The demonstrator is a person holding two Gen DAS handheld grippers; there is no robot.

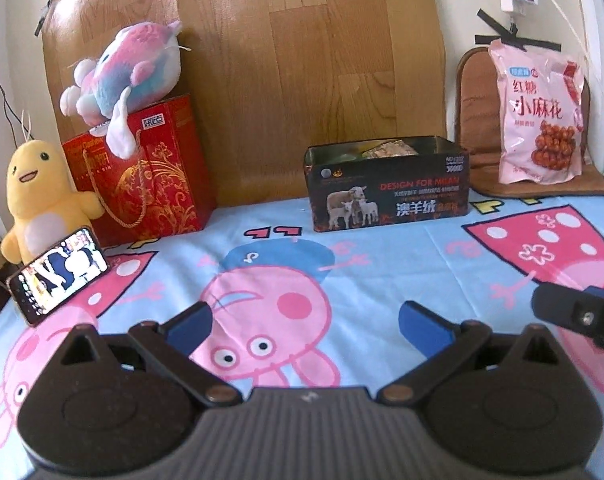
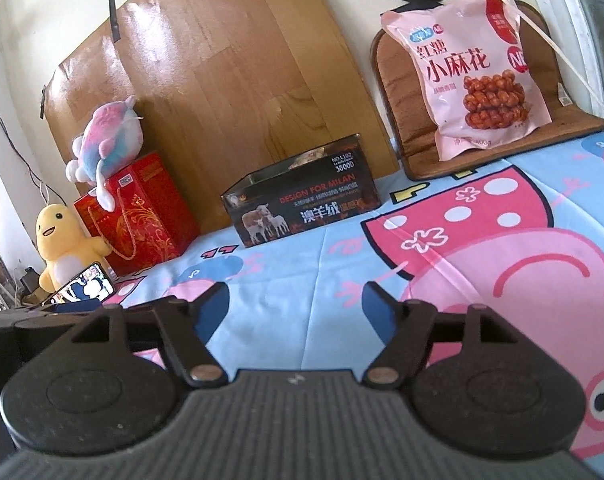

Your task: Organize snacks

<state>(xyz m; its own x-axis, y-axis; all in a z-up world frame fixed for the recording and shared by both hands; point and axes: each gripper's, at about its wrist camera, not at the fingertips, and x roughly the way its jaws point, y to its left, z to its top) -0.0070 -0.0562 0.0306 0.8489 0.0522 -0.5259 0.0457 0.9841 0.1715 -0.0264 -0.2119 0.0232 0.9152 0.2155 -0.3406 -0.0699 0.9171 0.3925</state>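
Snacks [image 1: 390,147] half-hidden inside box [image 1: 386,196].

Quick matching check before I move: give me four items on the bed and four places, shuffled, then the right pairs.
1. pink snack bag
2. pastel plush
3. phone
4. black tin box

A. on the red gift bag
B. propped in front of the yellow plush
C. leaning on the brown cushion
D. against the wooden board

Pairs: 1-C, 2-A, 3-B, 4-D

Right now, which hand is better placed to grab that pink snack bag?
Probably the right gripper: open and empty, with the pink snack bag up front on its side. The left gripper faces the dark box.
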